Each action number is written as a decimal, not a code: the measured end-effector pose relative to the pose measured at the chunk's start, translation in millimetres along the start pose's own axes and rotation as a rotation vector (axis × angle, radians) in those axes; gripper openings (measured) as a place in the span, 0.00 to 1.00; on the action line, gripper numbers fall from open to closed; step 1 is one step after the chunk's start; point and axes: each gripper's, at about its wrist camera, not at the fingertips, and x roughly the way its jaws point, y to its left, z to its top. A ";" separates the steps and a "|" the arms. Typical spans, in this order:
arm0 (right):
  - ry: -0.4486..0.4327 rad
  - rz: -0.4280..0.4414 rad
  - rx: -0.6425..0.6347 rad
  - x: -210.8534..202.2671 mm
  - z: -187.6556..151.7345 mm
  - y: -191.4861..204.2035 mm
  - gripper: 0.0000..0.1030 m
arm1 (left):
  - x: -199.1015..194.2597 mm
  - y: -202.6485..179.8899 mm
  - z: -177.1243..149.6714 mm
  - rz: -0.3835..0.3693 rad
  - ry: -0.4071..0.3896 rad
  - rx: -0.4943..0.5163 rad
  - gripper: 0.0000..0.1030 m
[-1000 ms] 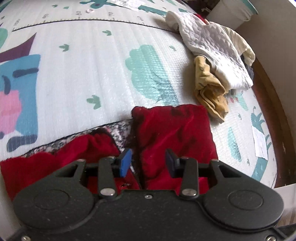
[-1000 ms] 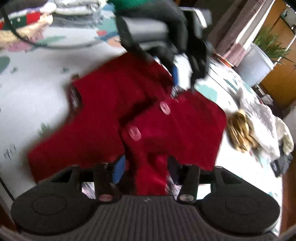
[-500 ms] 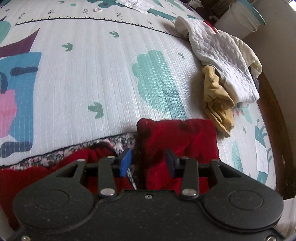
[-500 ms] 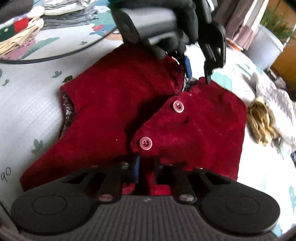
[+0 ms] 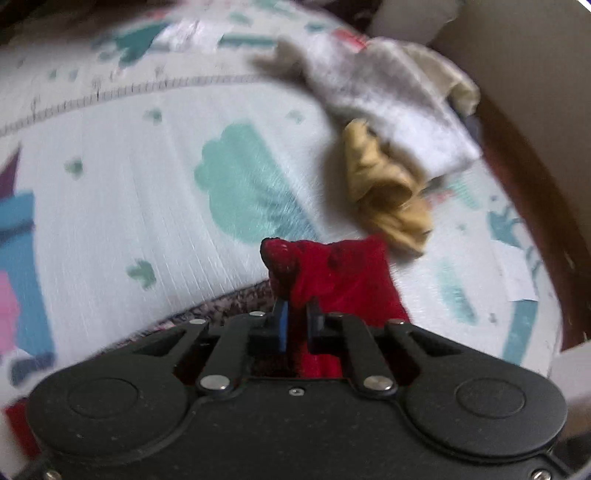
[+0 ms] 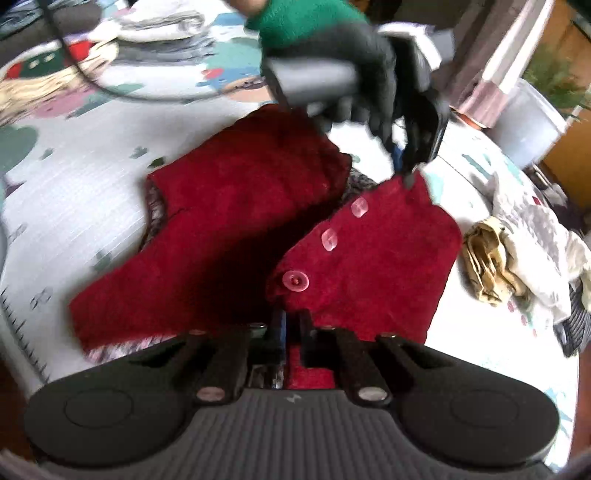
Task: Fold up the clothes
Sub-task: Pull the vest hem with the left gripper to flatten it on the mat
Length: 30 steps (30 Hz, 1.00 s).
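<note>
- Red buttoned garment point(image 6: 229, 229) — plush, patterned lining showing at the edges — lies open-fronted on the printed play mat point(image 5: 147, 192). Looks like a small vest or jacket; which one I cannot tell.
- Right gripper point(image 6: 291, 325): jaws drawn narrow, pinching the near edge of the right front panel just below the lowest pink button point(image 6: 294, 280).
- Left gripper point(image 6: 410, 166), held by a black-gloved hand point(image 6: 369, 81), is closed on the far corner of the same panel; its own view shows red cloth clamped between the narrow jaws, bunched and lifted off the mat.
- So that panel is held at two points and raised, while the other front panel lies flat, spread to the side.
- Progress, as a judgement: this garment is mid-fold at most — no finished crease shows, and the panel is off the mat, not laid.
- More to fold: a crumpled pile just beyond the garment, with a mustard-yellow piece point(image 5: 384, 192) and a white quilted item point(image 5: 391, 110) (frames blurred, details uncertain).
- A stack of flat, seemingly folded clothes point(image 6: 159, 26) sits at the mat's far side, so some of the job appears done.
</note>
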 end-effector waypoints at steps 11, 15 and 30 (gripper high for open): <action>0.036 0.000 -0.162 20.7 -9.4 36.5 0.08 | -11.2 23.9 -21.0 0.001 -0.030 0.022 0.07; 0.040 0.003 -0.177 27.9 -3.2 43.1 0.08 | -5.5 30.8 -20.2 -0.004 -0.051 -0.013 0.07; -0.061 0.042 -0.052 7.0 2.1 50.4 0.28 | -20.6 -5.1 -15.8 0.045 -0.107 0.297 0.20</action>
